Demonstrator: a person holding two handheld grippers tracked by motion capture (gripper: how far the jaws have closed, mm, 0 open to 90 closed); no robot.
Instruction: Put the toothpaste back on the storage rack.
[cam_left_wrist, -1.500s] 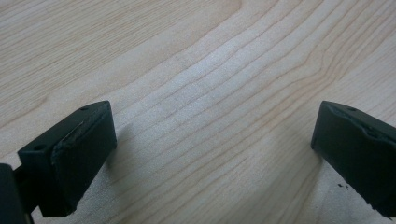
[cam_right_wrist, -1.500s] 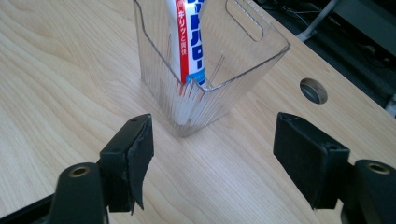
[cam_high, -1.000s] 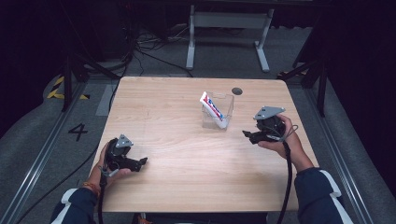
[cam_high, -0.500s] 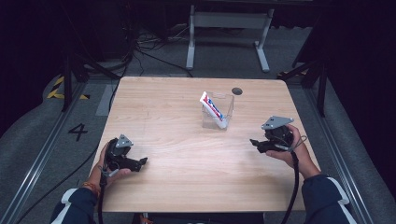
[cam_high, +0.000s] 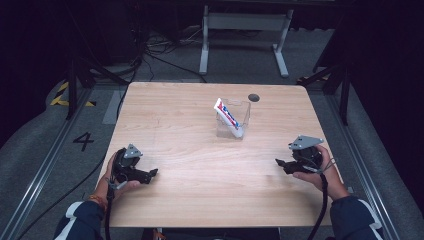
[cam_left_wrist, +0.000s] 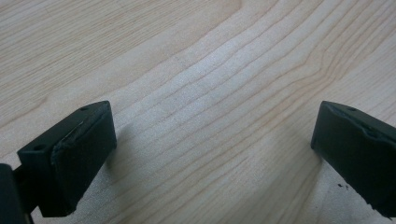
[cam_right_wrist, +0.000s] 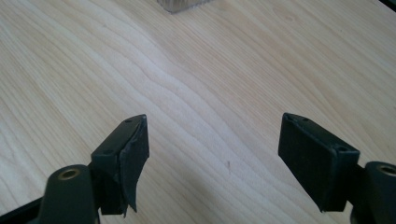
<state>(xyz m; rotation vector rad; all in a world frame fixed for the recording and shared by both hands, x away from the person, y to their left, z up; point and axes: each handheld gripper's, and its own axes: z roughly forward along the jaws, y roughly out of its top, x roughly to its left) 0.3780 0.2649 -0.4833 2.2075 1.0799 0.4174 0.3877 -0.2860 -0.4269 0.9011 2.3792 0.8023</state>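
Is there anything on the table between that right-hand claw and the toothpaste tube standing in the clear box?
Nothing visible. Bare wood lies between the right gripper and the clear box holding the toothpaste tube. Its jaws are open with nothing between them.

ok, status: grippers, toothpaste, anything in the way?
Left gripper open, empty. Right gripper open, empty. Toothpaste tube leaning in clear holder. Table between is bare.
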